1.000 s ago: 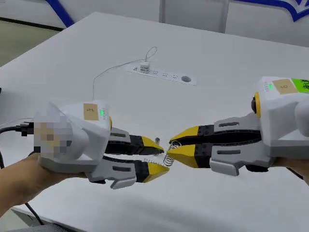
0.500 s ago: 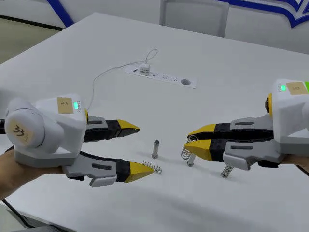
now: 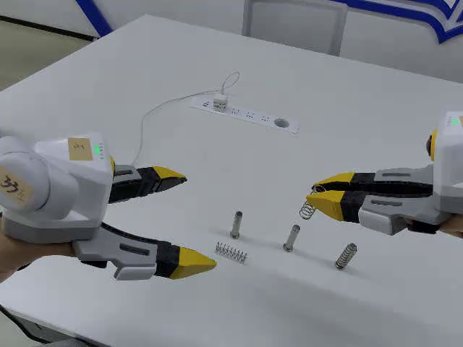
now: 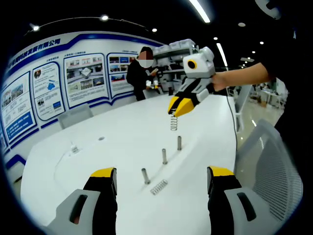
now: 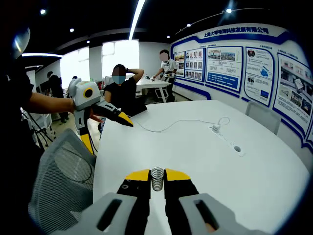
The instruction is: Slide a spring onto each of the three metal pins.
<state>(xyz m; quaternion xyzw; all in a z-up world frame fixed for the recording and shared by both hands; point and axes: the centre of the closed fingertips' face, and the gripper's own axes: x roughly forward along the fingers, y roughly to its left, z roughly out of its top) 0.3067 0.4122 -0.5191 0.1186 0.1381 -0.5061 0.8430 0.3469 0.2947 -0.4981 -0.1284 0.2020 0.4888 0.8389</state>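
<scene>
Three short metal pins stand on the white table [image 3: 145,65]: a bare one [image 3: 236,224], a bare middle one [image 3: 291,237], and a right one carrying a spring [image 3: 346,255]. A loose spring [image 3: 231,252] lies flat in front of the left pin. My right gripper [image 3: 316,195] hovers above and to the right of the middle pin, shut on a spring [image 3: 307,210] that hangs from its tips, the same spring [image 5: 157,178] seen end-on in the right gripper view. My left gripper [image 3: 192,220] is wide open, left of the pins, nothing between its jaws [image 4: 161,172].
A white power strip [image 3: 246,113] with a plugged adapter and a thin cable [image 3: 155,108] lies further back on the table. A chair [image 3: 293,25] stands at the far edge. A mesh chair [image 4: 271,166] stands beside the table, and people stand in the room behind.
The two grippers have drawn apart. My right gripper has moved right and up with the spring in it. My left gripper has pulled back left and opened wider.
</scene>
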